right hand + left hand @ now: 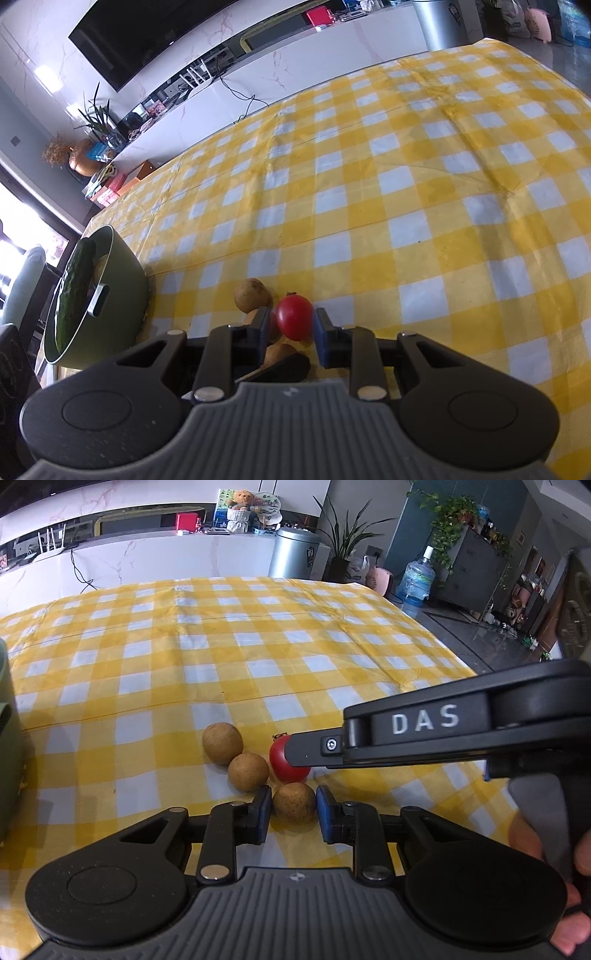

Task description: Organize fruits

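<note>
Your left gripper is clamped on the nearest brown fruit on the checked tablecloth, and your right gripper is clamped on the red tomato just beside it; the green bowl holds a cucumber

The dark right gripper hides part of the round red tomato; the left edge cuts off the green bowl.
</note>
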